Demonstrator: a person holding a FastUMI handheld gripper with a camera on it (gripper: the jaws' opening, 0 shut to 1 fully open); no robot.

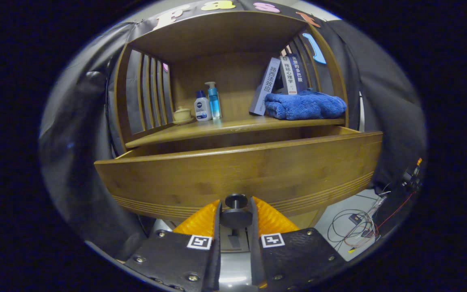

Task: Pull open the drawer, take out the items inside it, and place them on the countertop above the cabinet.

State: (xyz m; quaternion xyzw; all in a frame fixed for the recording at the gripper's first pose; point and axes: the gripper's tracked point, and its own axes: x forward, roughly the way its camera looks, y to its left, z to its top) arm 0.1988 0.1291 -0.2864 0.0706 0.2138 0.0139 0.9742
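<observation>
Drawer is standing pulled out from the wooden cabinet, its broad curved front filling the space just beyond the fingers, with a gap showing between its top edge and the countertop above. Its inside is hidden behind the front panel, so what is lying in it cannot be told. The gripper is clamping the dark round knob low on the drawer front, both fingers pressing on its sides.

The step in hand looks like the pull. Doing it well is probably a matter of drawing straight back along the drawer's run, keeping the knob centred between the fingers, and letting go only once the opening is wide enough to reach in from above.

On the countertop, a folded blue towel is sitting at the right with leaning books behind it. Two bottles and a small lidded cup are standing at the left. The middle stretch is lying bare, the likeliest landing spot. Loose cables are trailing on the floor to the right, well apart from the drawer.
</observation>
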